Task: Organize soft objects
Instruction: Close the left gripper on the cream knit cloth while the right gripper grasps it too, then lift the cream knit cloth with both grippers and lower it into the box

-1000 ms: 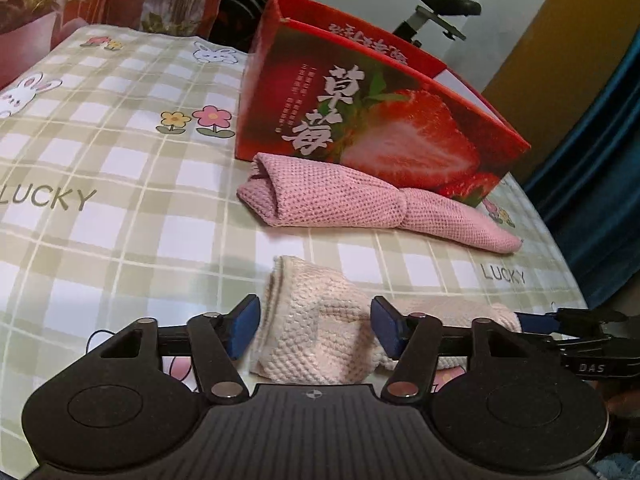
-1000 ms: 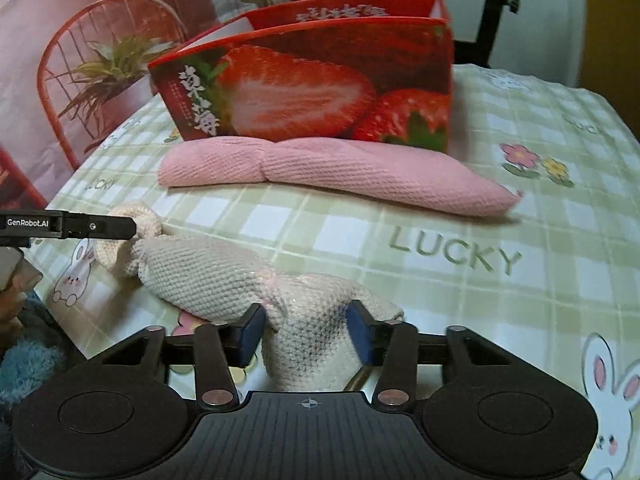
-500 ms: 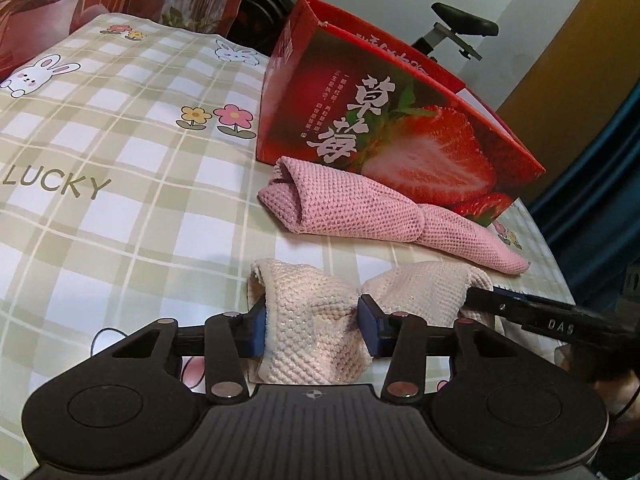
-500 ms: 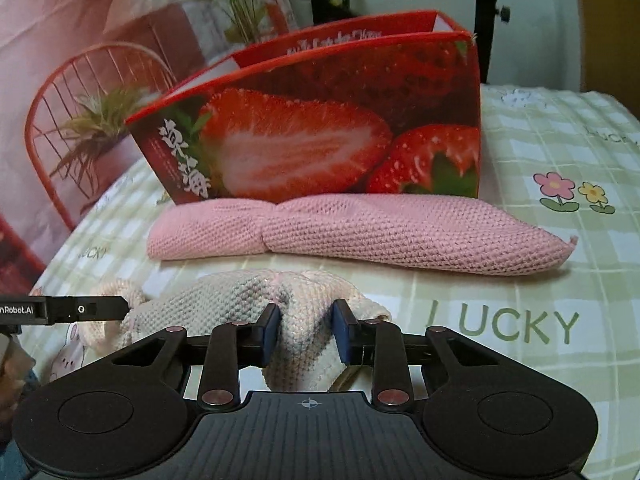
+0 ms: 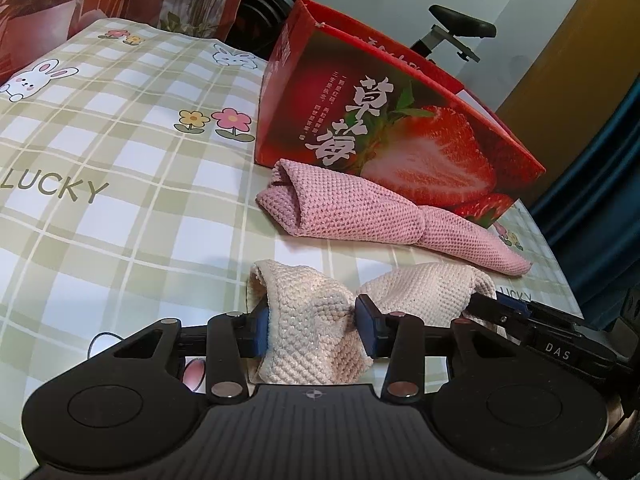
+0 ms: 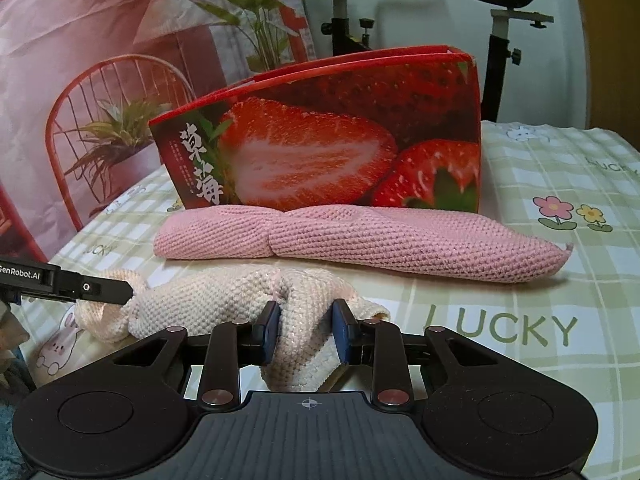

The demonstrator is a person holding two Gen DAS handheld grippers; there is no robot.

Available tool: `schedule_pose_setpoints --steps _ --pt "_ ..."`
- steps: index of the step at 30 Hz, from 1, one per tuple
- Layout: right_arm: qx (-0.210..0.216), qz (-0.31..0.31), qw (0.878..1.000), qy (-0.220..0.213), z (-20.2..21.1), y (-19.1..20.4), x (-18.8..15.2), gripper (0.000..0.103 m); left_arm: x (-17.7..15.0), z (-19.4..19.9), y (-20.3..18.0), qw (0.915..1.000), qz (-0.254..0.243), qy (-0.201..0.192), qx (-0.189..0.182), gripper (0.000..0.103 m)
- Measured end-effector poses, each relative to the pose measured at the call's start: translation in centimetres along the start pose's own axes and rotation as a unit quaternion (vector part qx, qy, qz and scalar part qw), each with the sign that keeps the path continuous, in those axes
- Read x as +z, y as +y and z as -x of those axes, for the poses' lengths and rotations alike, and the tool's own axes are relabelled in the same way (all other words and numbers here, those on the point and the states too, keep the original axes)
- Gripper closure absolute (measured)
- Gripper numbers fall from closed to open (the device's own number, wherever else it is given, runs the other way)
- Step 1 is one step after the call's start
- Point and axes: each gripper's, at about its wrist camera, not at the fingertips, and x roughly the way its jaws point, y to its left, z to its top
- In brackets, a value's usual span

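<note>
Between grippers, cream towel (image 5: 316, 320) bunched.

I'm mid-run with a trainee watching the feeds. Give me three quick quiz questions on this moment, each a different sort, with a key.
1. True or false: the pink towel lies inside the strawberry box.
2. Multiple choice: the left gripper is A) open above the table, B) shut on the cream towel, C) shut on the pink towel.
3. Fill in: the right gripper is shut on the cream towel's other ____.

Key
1. False: it lies on the checked tablecloth along the front of the box.
2. B: its fingers press the cream cloth from both sides.
3. End: each gripper pinches one end, and the middle sags between them.
</note>
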Motion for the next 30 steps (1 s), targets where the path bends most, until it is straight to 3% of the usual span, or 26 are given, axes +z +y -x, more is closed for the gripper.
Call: schedule_pose_setpoints --steps 6,15,24,30 --pt "0.002 -0.004 1.0 -0.001 0.0 0.0 -0.1 0.076 -0.1 0.0 0.0 1.0 0.001 -0.002 -0.004 0.06" --pt "-0.003 -0.01 1.0 -0.007 0.6 0.2 0.1 0.08 0.1 0.7 0.0 0.9995 0.004 -0.022 -0.021 0.086" --pt "0.011 -0.027 0.996 -0.085 4.6 -0.1 2.6 0.081 2.2 3.8 -1.6 0.9941 -0.025 -0.089 -0.058 0.088" --pt "0.01 -0.029 0.991 -0.128 7.1 -0.6 6.4 0.081 6.3 6.0 -4.3 0.9846 -0.057 -0.145 -0.08 0.089"
